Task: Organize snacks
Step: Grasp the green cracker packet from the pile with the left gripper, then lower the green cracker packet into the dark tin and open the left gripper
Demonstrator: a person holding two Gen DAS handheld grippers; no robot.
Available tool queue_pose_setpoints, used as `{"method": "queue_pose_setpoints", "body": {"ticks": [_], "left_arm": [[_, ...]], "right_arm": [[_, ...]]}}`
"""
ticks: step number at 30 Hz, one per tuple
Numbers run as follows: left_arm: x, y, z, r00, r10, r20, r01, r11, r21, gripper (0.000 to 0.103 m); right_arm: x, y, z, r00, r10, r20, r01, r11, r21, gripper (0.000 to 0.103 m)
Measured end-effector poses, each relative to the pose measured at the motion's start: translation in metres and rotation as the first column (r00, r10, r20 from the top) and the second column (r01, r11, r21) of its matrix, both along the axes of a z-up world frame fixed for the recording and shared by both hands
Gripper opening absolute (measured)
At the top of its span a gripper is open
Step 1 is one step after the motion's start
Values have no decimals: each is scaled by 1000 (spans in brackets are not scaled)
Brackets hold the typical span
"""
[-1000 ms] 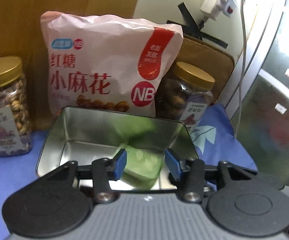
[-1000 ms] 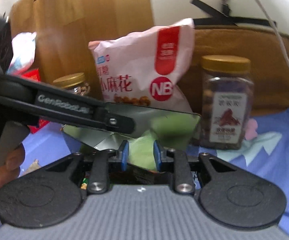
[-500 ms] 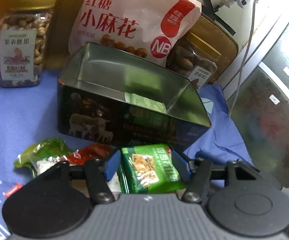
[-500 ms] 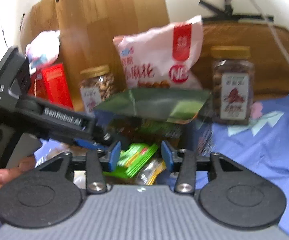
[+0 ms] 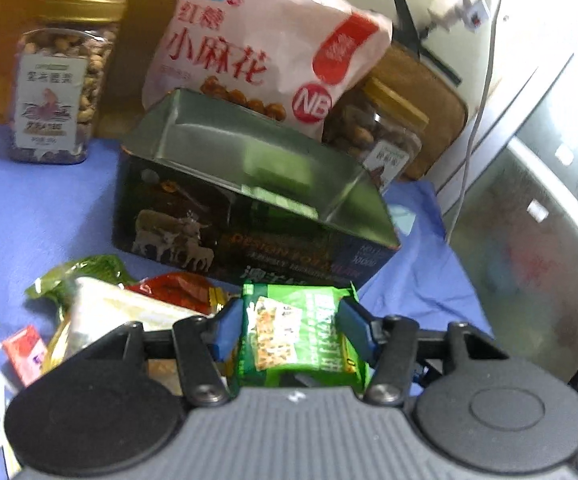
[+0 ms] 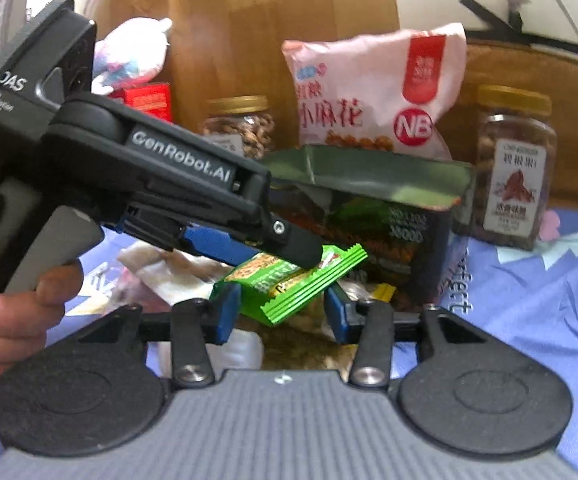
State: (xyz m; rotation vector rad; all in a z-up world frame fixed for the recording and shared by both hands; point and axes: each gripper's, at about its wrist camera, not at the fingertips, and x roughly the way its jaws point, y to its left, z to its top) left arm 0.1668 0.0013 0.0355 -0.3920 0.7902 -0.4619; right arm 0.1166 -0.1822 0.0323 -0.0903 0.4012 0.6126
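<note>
A green snack packet [image 5: 297, 336] sits between my left gripper's [image 5: 289, 328] blue pads. They touch both its sides as the jaws close. In the right wrist view that packet [image 6: 289, 280] tilts up under one of the left gripper's fingers [image 6: 301, 246]. My right gripper [image 6: 281, 314] hovers just behind it over the snack pile. Its jaws are closing, but the pads stand clear of the packet's tail. The open metal tin [image 5: 249, 216] stands behind the pile [image 5: 129, 304], its dark side [image 6: 389, 232] facing me.
A pink snack bag [image 5: 257, 52] leans behind the tin between two gold-lidded nut jars [image 5: 65, 80] [image 5: 381, 140]. A small red packet [image 5: 25, 348] lies at the left. A hand [image 6: 9, 312] holds the left gripper's handle. A white cable [image 5: 477, 120] hangs at the right.
Both grippers drew back from over the tin and sank to the snack pile in front of it. The left jaws widened and now close around a green packet. The right jaws stand wider.
</note>
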Motion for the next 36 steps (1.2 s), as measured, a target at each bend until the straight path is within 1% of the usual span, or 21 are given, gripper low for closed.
{"method": "queue_pose_setpoints", "body": {"ticks": [3, 7, 11, 14, 18, 22, 27, 30, 31, 34, 36], "left_arm": [[-7, 7, 11, 999, 18, 27, -17, 1000, -24, 53], [-9, 3, 35, 995, 16, 95, -17, 1000, 3, 53], [5, -1, 58, 988, 9, 154, -14, 999, 31, 54], [23, -6, 69, 985, 4, 174, -13, 999, 52, 54], [47, -15, 69, 987, -1, 162, -9, 998, 64, 54], [64, -21, 63, 988, 2, 152, -15, 996, 88, 54], [81, -21, 49, 990, 23, 137, -41, 991, 127, 54], [88, -18, 42, 992, 35, 124, -52, 989, 137, 53], [89, -18, 41, 991, 41, 124, -59, 987, 149, 52], [92, -16, 36, 990, 65, 123, -87, 979, 186, 52], [92, -13, 34, 988, 97, 119, -120, 971, 207, 52]], "right_arm": [[-4, -2, 9, 1000, 12, 21, -13, 999, 43, 46], [-4, 0, 22, 998, 14, 64, -18, 997, 71, 45], [11, 1, 39, 995, 1, 103, -11, 996, 89, 45], [31, 2, 46, 992, -15, 125, 2, 995, 98, 45], [52, -2, 45, 993, -46, 107, 33, 992, 123, 45], [66, -2, 38, 994, -62, 92, 51, 992, 113, 45], [88, 5, 28, 998, -54, 39, 50, 994, 98, 45], [92, 12, 21, 997, -57, 42, 54, 996, 70, 45], [92, 13, 19, 997, -58, 48, 55, 996, 65, 45], [87, 13, 18, 992, -89, 89, 85, 995, 45, 47], [85, 8, 18, 991, -98, 90, 94, 994, 55, 47]]}}
